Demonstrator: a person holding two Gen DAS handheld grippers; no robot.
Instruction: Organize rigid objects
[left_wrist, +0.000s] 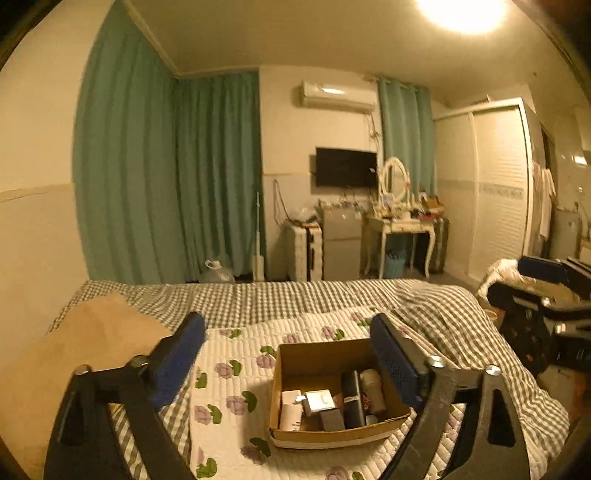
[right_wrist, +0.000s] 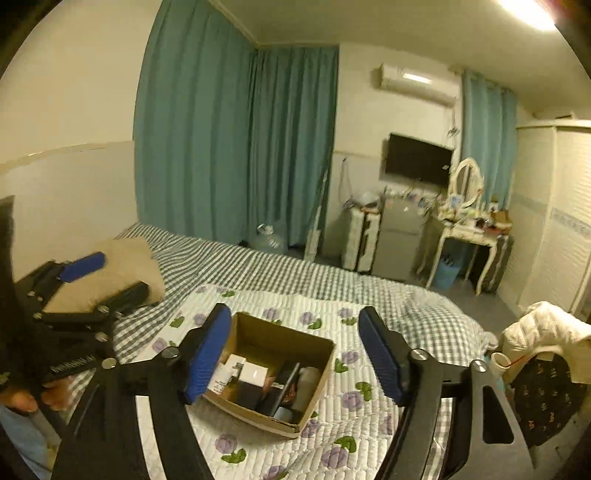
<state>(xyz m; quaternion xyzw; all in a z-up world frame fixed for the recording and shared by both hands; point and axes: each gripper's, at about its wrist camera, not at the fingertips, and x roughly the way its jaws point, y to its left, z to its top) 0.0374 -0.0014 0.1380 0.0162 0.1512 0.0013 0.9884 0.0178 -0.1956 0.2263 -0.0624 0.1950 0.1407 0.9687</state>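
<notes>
A wide bed under a grey-and-white checked cover carries a white quilted pad printed with purple flowers, and on that pad sits an open brown cardboard box already packed with small rigid items: white cartons, a flat black case, a pale cylinder. Both tools hang above it, clear of everything. The left gripper has its blue pads spread wide with nothing between them; the right gripper likewise. The sorting looks finished or nearly so; any next move calls for finding a stray object. Only the right wrist view shows a hand under the left tool.
</notes>
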